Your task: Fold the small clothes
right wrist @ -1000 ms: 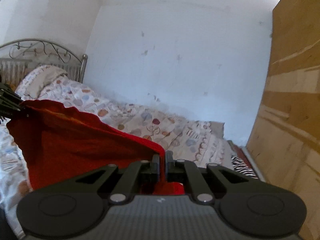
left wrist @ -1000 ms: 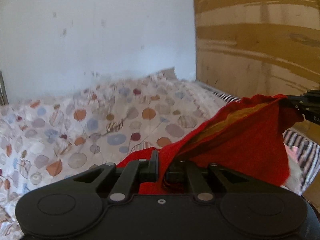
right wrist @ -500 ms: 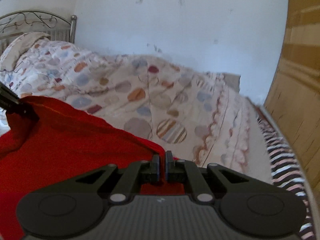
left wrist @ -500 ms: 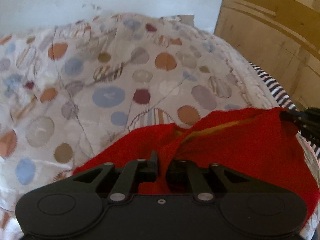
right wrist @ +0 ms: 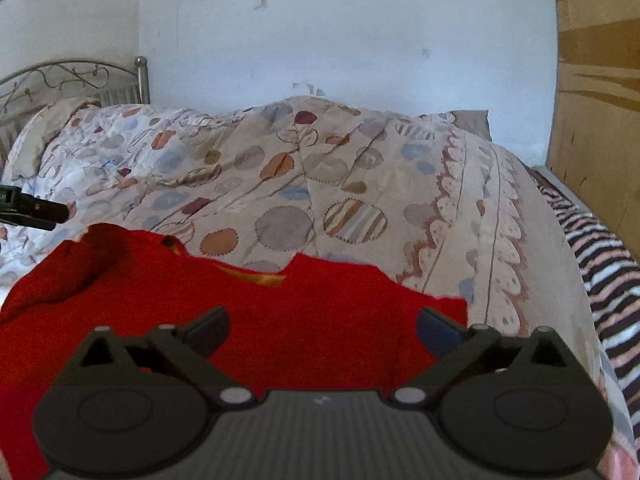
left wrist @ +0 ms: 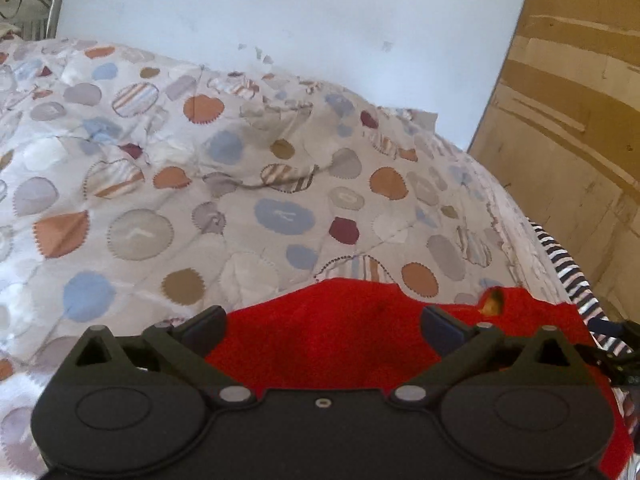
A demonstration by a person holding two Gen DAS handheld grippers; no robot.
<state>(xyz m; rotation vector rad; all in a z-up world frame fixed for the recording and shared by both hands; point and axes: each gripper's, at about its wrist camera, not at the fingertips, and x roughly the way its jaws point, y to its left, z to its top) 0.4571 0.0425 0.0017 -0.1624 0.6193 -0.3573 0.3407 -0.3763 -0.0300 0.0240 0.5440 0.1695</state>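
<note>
A white wall [right wrist: 360,40] stood behind a bed [right wrist: 400,168] covered by a quilt [left wrist: 240,168] printed with coloured dots. A metal headboard [right wrist: 60,80] showed at the far left, a wooden panel [left wrist: 580,120] rose on the right, and a striped sheet [right wrist: 608,264] ran along the bed's right edge.

A red garment [right wrist: 280,320] lay spread on the quilt at the near edge of the bed, with a yellowish lining showing at its far hem. Both grippers hung just over its near side.

The left gripper [left wrist: 324,324] had just been opening, and its fingers [left wrist: 204,324] stood wide apart, with red cloth beneath the gap but not pinched. The right gripper [right wrist: 322,326] had likewise just been opening; its fingers [right wrist: 436,330] were spread wide over the garment, pressing on nothing. In the right wrist view, the tip of the left gripper showed at the far left, beside the garment's left corner.
</note>
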